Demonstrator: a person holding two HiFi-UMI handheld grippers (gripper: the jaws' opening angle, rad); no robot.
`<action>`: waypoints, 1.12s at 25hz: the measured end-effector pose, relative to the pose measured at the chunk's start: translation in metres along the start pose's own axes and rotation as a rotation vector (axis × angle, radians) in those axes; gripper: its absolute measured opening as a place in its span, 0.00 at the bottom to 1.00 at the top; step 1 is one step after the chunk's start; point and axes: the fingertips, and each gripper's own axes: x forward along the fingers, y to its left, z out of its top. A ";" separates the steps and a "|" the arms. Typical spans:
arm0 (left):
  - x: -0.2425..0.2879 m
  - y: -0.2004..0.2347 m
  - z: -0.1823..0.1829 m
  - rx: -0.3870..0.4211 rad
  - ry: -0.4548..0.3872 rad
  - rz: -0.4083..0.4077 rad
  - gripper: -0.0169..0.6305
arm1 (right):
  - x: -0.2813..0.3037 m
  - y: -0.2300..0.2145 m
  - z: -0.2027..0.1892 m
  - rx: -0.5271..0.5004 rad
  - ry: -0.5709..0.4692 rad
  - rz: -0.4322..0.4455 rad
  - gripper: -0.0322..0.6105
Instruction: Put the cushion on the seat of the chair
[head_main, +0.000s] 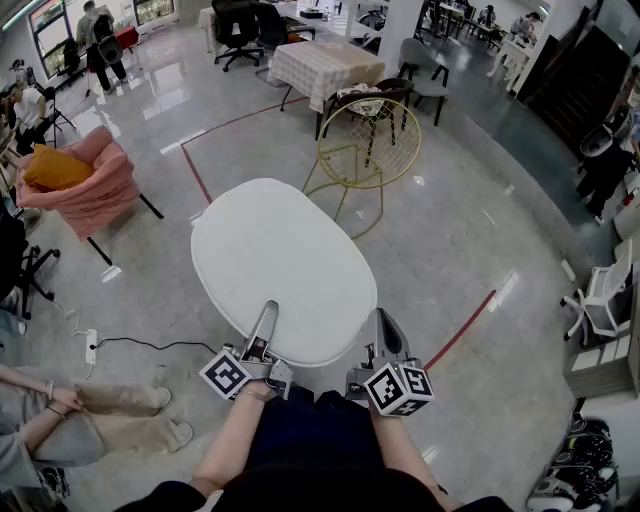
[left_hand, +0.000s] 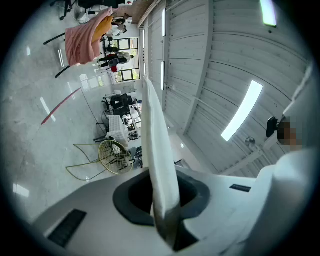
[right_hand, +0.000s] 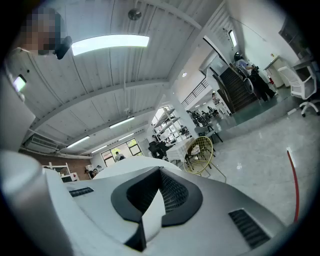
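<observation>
**Carried cushion, read from the grippers outward.** Nearest to us, the left gripper (head_main: 267, 315) and the right gripper (head_main: 384, 328) are held side by side, each with its marker cube toward the body. Both are clamped on the near edge of the cushion (head_main: 283, 262). In the left gripper view we see its white rim pinched between closed jaws and running straight ahead. In the right gripper view a thin wedge of the same rim sits between jaws pressed onto it.

The cushion, a white oval pad, is carried in the air, roughly flat. It extends forward from the two grippers above the floor (head_main: 470, 230) and rests on no seat. Just to the right of the right gripper, a red line (head_main: 462, 330) crosses the floor. To the left of the left gripper lie a power strip (head_main: 91, 348) with its black cord and the legs of a seated person (head_main: 115, 415).

Beyond the cushion's far edge, ahead of the grippers and slightly to the right, stands the chair (head_main: 368, 150), a yellow wire frame, apart from the cushion. Farther ahead is a table (head_main: 325, 62) under a checked cloth. Far to the left of the left gripper stands a pink armchair (head_main: 95, 190) holding an orange pillow (head_main: 55, 168).
</observation>
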 end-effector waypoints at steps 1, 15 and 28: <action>0.001 -0.001 0.001 -0.001 0.002 -0.001 0.12 | 0.000 0.001 0.000 0.000 0.000 -0.001 0.06; 0.001 0.018 0.015 -0.008 0.031 0.022 0.12 | 0.020 0.001 -0.016 0.046 0.005 -0.059 0.06; -0.005 0.029 0.012 -0.046 0.062 0.029 0.12 | 0.022 0.010 -0.033 0.040 0.021 -0.064 0.06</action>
